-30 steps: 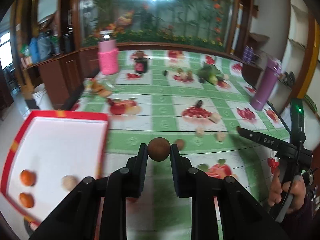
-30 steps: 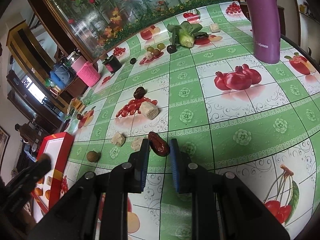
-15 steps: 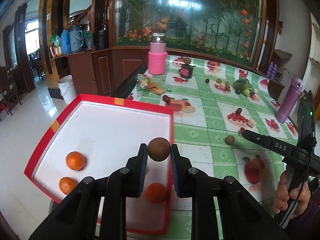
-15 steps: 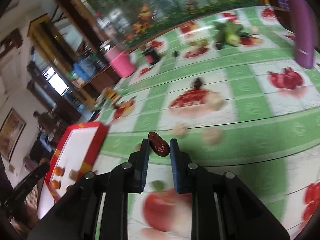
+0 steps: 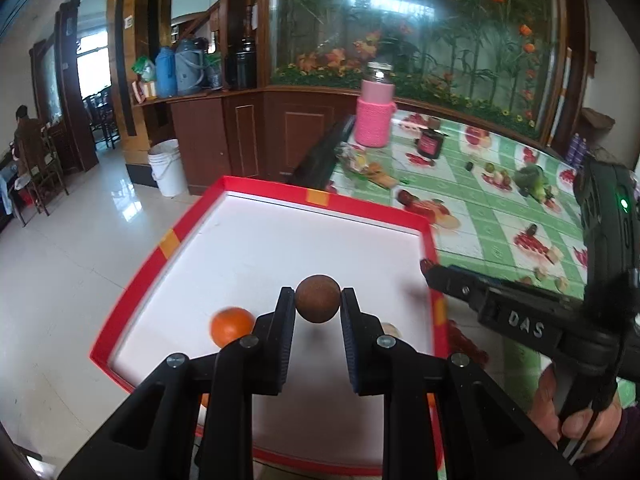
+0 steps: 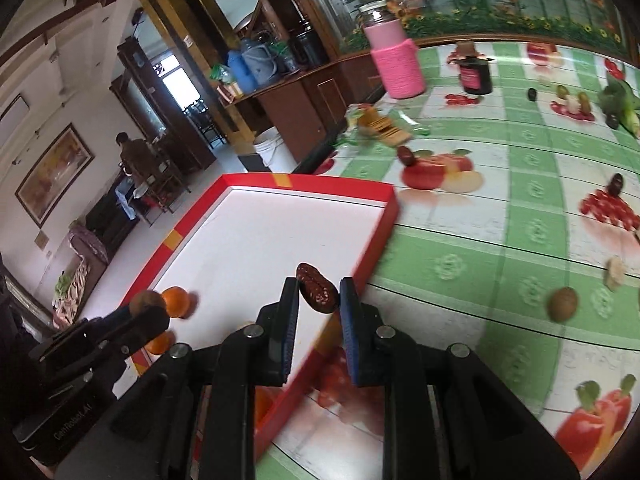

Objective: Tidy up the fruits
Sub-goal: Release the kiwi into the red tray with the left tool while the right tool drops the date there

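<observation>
My left gripper (image 5: pixel 318 304) is shut on a round brown fruit (image 5: pixel 318 298) and holds it above the white floor of the red-rimmed tray (image 5: pixel 320 204). An orange (image 5: pixel 232 326) lies in the tray to its left. My right gripper (image 6: pixel 319 294) is shut on a dark red date (image 6: pixel 316 292) and holds it over the tray's right rim (image 6: pixel 372 248). The right gripper also shows in the left wrist view (image 5: pixel 430 272), at the tray's right edge. The left gripper shows in the right wrist view (image 6: pixel 146 306), with oranges (image 6: pixel 176 300) under it.
On the green fruit-print tablecloth (image 6: pixel 520 216) lie a brown round fruit (image 6: pixel 563 304), a date (image 6: pixel 405 156), pale cubes (image 6: pixel 615 272) and more small fruit. A pink-wrapped jar (image 6: pixel 396 64), a dark jar (image 6: pixel 476 76) and greens (image 6: pixel 624 104) stand farther back. The tray's left side overhangs the floor.
Both grippers have swung left from the tablecloth to the tray, each still holding its fruit. The left gripper has moved further over the tray floor.
</observation>
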A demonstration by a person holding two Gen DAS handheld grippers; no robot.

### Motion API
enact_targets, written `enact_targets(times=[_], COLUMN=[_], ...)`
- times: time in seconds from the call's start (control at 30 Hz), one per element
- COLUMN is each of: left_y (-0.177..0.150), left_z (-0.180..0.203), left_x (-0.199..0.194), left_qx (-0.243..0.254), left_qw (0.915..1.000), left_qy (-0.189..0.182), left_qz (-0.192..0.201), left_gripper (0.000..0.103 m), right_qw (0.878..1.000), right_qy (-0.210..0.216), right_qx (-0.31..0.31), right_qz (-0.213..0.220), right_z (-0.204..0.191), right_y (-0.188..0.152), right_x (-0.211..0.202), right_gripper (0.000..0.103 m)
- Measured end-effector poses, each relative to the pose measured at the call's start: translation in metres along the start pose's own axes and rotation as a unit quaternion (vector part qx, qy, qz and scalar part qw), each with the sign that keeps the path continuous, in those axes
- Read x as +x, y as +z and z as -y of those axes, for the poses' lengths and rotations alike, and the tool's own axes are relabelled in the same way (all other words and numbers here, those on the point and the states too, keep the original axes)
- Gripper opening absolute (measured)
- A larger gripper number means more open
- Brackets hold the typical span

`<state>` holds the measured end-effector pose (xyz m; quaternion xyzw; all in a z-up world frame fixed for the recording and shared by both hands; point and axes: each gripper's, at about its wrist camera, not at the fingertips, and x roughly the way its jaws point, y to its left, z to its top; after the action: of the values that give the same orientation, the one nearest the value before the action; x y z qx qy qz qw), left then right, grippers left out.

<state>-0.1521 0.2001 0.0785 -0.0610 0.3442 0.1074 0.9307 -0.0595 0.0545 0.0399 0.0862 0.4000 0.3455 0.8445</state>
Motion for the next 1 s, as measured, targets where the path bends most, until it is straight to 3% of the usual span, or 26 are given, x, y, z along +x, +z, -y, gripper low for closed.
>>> enact_targets(times=[0.27,0.43,0.63,0.67,0.77,0.8,0.9,1.0], left_y=[0.001,0.001,0.001,0.001,0.000,0.000,-0.001,-0.002], left_z=[-0.036,-0.033,-0.030,-0.028,-0.027,-0.028,-0.027,-0.023], left_x=[0.035,0.037,0.039,0.039,0.038,0.037,0.034,0.029], left_qx=[-0.041,-0.031,-0.025,-0.022,-0.025,-0.026,-0.026,-0.028], left_qw=[0.9972,0.9975,0.9971,0.9970,0.9967,0.9966,0.9964,0.9963], left_qy=[0.014,0.017,0.036,0.039,0.045,0.046,0.049,0.049], left_qz=[-0.060,-0.062,-0.062,-0.062,-0.063,-0.062,-0.064,-0.065], left_gripper=[0.022,0.022,0.022,0.024,0.047,0.051,0.053,0.058], right_qw=[0.999,0.997,0.995,0.995,0.994,0.995,0.997,0.998], right_qy=[0.026,0.039,0.014,0.011,0.013,0.018,0.027,0.028], right_qx=[-0.022,-0.035,-0.056,-0.058,-0.059,-0.053,-0.038,-0.034], right_qz=[-0.023,-0.060,-0.081,-0.083,-0.087,-0.086,-0.065,-0.033], right_z=[-0.030,-0.035,-0.039,-0.040,-0.038,-0.036,-0.030,-0.024], right_y=[0.006,0.000,-0.006,-0.007,-0.006,-0.005,-0.001,0.004], right_x=[0.031,0.050,0.058,0.058,0.056,0.054,0.045,0.028], right_gripper=[0.023,0.023,0.024,0.024,0.028,0.036,0.054,0.055])
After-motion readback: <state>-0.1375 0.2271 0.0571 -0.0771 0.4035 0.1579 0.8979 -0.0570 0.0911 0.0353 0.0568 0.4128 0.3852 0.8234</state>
